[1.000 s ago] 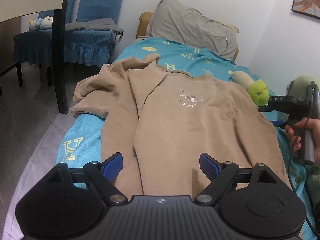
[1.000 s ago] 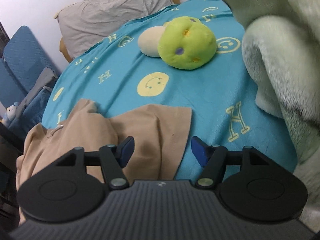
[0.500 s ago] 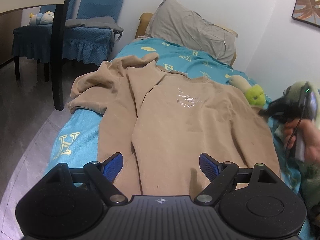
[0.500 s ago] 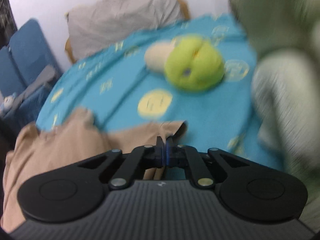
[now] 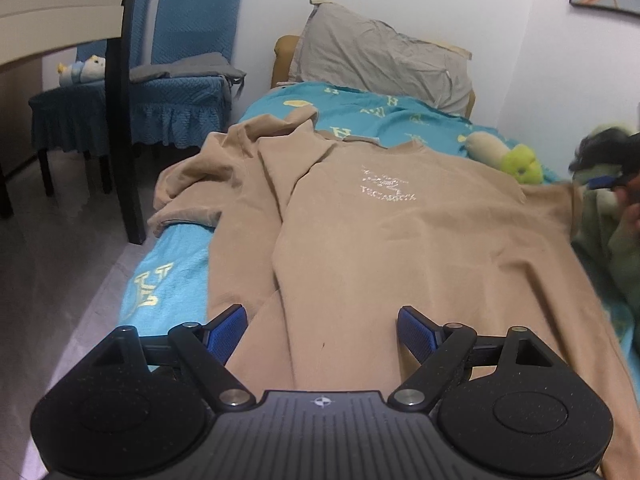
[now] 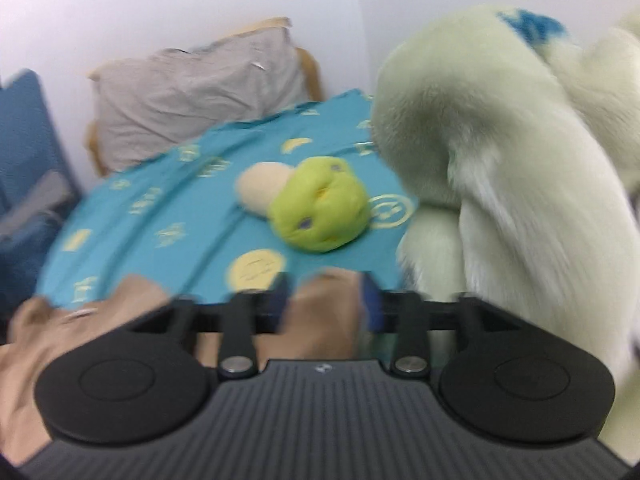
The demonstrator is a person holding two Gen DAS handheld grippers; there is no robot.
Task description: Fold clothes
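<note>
Bed with a teal sheet [image 5: 168, 276] printed with yellow letters and smiley faces, running from the near edge to the far wall. A tan sweatshirt [image 5: 400, 248] lies spread front-up over most of the sheet, its white chest print facing up; its left sleeve is bunched and hangs toward the left edge of the bed, and its right sleeve reaches toward the right side. A pale green furry blanket [image 6: 512, 168] is heaped on the right of the bed. A grey pillow [image 5: 380, 56] leans against the far wall. A blue-covered chair [image 5: 180, 80] stands on the floor at far left. A green and cream plush toy [image 6: 320, 212] rests on the sheet between sweatshirt and pillow. Left gripper [image 5: 322, 328]: fingers spread wide, hovering over the near hem of the sweatshirt, holding nothing. Right gripper [image 6: 322, 304]: view blurred; fingers partly apart with the tan sleeve end lying between them; whether they pinch the cloth cannot be told.
</note>
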